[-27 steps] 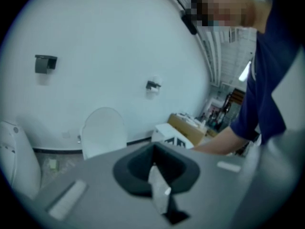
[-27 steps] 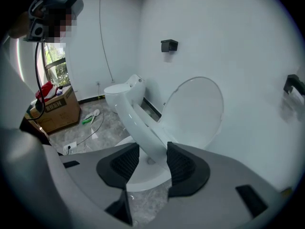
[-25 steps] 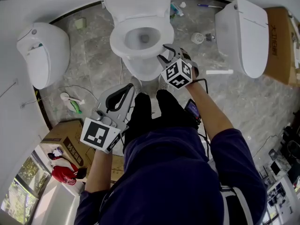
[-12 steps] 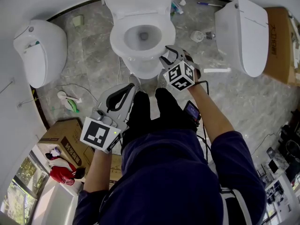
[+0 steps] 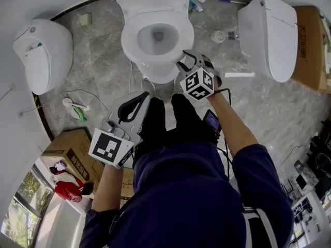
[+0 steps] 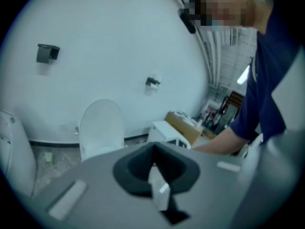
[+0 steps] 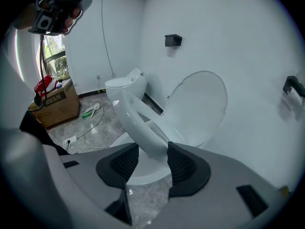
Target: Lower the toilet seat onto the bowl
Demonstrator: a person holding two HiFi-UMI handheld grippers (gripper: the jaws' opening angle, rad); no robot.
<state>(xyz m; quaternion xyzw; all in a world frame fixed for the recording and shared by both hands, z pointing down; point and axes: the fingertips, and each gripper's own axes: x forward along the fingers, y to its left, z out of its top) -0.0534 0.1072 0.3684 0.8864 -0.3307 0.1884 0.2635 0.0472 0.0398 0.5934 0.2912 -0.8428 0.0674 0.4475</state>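
The white toilet [image 5: 158,37] stands at the top centre of the head view, lid upright against the wall. Its seat ring [image 7: 138,123] slants between my right gripper's [image 7: 150,159] dark pads, which close on its rim. From the head view that right gripper [image 5: 182,58] sits at the ring's front right edge, the seat [image 5: 178,48] low over the bowl; whether it rests there I cannot tell. My left gripper [image 5: 144,96] hangs by the person's left leg, away from the toilet, shut with nothing in it. In the left gripper view its pads [image 6: 153,151] meet.
A second toilet [image 5: 44,48] stands at the left and a third [image 5: 269,35] at the right. A green and white brush [image 5: 75,110] and a cable lie on the marble floor. Cardboard boxes sit at lower left [image 5: 72,154] and far right [image 5: 310,45].
My right gripper has shifted slightly with the seat rim still between its pads. The left gripper has stayed where it was.
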